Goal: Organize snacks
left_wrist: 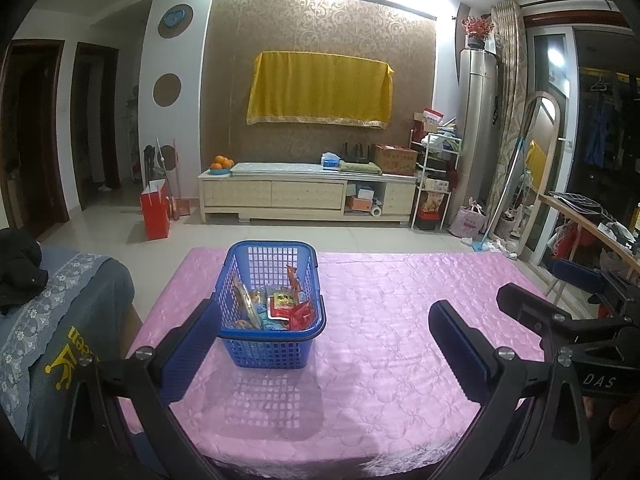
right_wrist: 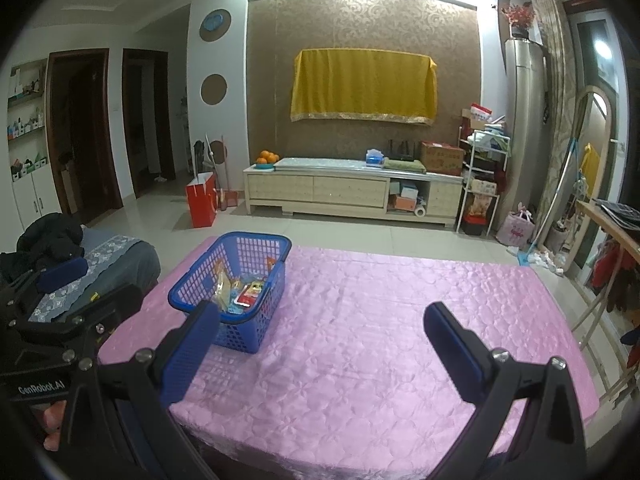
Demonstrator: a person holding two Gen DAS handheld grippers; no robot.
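the blue basket sits on the pink-covered bench with the snack packets piled inside it. the left gripper and right gripper hover near the basket, both spread wide and holding nothing. the packets look light, crinkly and slippery, so pinch one by a flat sealed edge; the basket seems stiff enough to take by its rim.

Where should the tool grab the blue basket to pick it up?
Probably the thick top rim of the blue basket, on its near short side, coming from above. The rim is solid and sticks out; the walls are thin mesh. The left tool is open and nearest; one finger would go inside, clear of the snacks.
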